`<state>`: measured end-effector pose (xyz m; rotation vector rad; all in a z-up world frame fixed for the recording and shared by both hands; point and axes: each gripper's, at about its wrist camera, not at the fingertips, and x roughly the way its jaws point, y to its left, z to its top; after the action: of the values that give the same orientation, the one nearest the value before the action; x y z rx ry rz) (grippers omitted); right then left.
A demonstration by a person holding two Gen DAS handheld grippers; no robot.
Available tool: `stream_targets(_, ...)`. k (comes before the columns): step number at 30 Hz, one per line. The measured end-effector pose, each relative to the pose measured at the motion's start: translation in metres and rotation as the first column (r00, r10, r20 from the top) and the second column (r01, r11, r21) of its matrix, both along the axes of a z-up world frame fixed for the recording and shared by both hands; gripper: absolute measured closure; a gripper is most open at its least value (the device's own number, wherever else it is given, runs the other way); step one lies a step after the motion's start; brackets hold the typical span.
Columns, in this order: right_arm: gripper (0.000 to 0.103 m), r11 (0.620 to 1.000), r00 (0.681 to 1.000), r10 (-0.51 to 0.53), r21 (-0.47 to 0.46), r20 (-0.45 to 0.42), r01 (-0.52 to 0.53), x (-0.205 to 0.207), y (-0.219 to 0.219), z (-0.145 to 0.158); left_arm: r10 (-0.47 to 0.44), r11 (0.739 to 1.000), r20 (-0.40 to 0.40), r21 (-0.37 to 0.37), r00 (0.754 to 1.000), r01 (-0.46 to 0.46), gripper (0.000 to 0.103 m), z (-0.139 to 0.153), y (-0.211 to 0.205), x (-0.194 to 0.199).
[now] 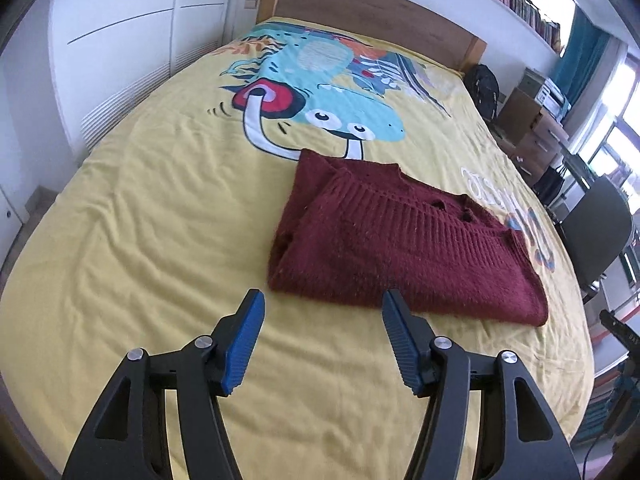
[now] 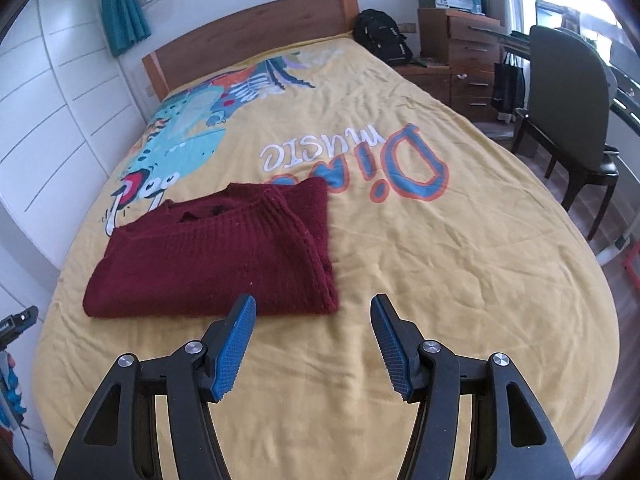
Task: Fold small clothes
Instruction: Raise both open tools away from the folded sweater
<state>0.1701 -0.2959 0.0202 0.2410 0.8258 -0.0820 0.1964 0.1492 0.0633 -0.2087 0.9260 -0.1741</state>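
Both jaws spread, empty: left gripper (image 1: 322, 306), right gripper (image 2: 313, 308); lift clear without snagging folded maroon sweater (image 1: 396, 240).

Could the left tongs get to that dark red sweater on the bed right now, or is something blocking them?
Probably yes. The left tongs stand open and empty just short of the folded sweater, with only bare yellow bedspread between them. Nothing lies in the path.
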Motion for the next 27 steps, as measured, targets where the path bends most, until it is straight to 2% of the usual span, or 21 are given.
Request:
stream_targets(14,0.042,0.999,0.999,-0.038,0.003,0.013,0.038,-0.050,-0.002,0.010,0.013,0.992,-0.047,-0.129,0.999,-0.019,0.047,-0.012,0.013,-0.039)
stream_targets(20,0.041,0.999,0.998,-0.054,0.003,-0.019,0.054,-0.049,-0.005,-0.004,0.024,0.983,-0.078,-0.182,0.997,-0.038,0.047,-0.028,0.014,-0.037)
stream_targets(27,0.041,0.997,0.994,-0.072,-0.003,-0.077,0.072,-0.031,-0.017,-0.031,0.035,0.974,-0.141,-0.216,0.989,-0.065,0.047,-0.060,0.012,-0.017)
